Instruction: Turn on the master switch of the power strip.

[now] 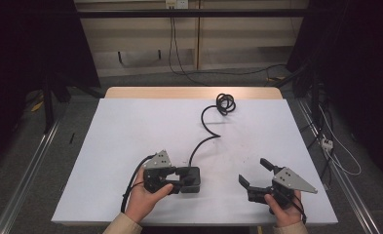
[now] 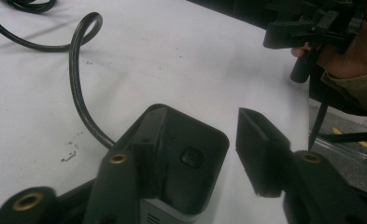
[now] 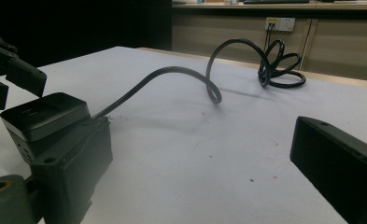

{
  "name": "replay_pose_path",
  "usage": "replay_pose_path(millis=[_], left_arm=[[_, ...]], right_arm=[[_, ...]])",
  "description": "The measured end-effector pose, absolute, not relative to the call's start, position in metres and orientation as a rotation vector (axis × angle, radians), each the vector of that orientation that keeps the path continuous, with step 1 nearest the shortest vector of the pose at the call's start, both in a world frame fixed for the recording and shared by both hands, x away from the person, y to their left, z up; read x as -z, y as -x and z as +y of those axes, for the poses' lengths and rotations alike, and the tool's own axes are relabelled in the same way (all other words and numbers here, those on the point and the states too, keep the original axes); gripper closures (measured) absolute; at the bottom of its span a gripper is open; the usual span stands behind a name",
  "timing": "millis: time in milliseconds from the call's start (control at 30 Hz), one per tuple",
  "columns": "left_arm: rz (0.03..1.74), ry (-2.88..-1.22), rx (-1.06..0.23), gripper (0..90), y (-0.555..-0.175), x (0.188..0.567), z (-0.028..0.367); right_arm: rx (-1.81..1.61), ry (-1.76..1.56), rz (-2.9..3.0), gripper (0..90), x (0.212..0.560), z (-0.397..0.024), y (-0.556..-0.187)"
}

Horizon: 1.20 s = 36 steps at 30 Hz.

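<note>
At the near edge of the white table (image 1: 130, 126) we hold the left gripper (image 1: 179, 179) around a black adapter (image 1: 191, 178), a squat block with a small square button on top. In the left gripper view the adapter (image 2: 190, 154) lies against one jaw while the other jaw stands clear of it with bare table between, so we judge the jaws open around the block and not clamped on it. The right gripper (image 1: 255, 174) rests beside it, near the same edge and well apart from the block; its jaws are spread wide with nothing in them, and in its own view the adapter (image 3: 43, 116) sits just beyond one jaw. From the block a black cable (image 1: 206, 129) runs away across the table in a loose curve to a small coil (image 1: 225, 103) near the far edge. We take the step in hand to be handling the adapter, either seating a grip or letting go. The next move calls for squaring the left jaws on the block's flat sides, minding the stiff cable's pull. We can read no brand, label or writing on the adapter; the wall socket beyond is too small to tell.
</note>
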<state>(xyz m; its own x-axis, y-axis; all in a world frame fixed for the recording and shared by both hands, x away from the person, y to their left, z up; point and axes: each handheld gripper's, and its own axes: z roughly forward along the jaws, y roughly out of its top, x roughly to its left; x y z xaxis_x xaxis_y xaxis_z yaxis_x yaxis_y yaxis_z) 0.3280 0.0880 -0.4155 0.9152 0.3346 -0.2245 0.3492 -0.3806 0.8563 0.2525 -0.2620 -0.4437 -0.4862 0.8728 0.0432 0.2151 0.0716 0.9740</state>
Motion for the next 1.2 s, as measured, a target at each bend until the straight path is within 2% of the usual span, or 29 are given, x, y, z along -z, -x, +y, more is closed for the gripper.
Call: replay_pose_path(millis=[133, 433, 933, 1200], left_arm=[[0.524, -1.987, 0.026, 40.5, -0.328, 0.414, 0.089], [0.533, -1.991, 0.045, 22.7, -0.329, 0.413, 0.09], [0.518, -1.961, 0.033, 11.3, -0.33, 0.407, 0.101], [0.516, -1.942, 0.021, 8.9, -0.333, 0.406, 0.112]], right_arm=[[-1.449, -1.08, 1.768, 5.0, 0.443, -0.262, -0.252], [-1.447, -1.081, 1.769, 5.0, 0.444, -0.262, -0.252], [-1.449, -1.079, 1.773, 5.0, 0.443, -0.261, -0.252], [-1.449, -1.079, 1.77, 5.0, 0.443, -0.262, -0.252]])
